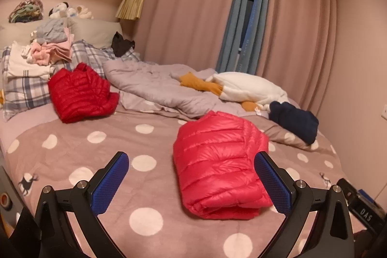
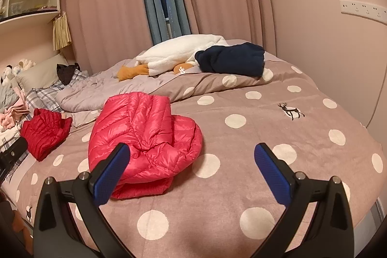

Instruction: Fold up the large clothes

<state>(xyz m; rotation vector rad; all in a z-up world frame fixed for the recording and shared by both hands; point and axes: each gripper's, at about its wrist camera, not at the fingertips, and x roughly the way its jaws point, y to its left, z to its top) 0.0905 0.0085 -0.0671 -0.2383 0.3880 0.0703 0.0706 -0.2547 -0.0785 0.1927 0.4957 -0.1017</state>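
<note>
A bright pink-red puffer jacket lies folded on the polka-dot bedspread; it also shows in the right wrist view. A darker red puffer jacket lies folded farther back left, also in the right wrist view. My left gripper is open and empty, just above the bed, with its right finger at the pink jacket's right edge. My right gripper is open and empty, with its left finger in front of the pink jacket's near edge.
A navy garment, a white plush goose and a crumpled grey quilt lie at the back. A pile of folded clothes sits on plaid pillows. Curtains and walls surround the bed.
</note>
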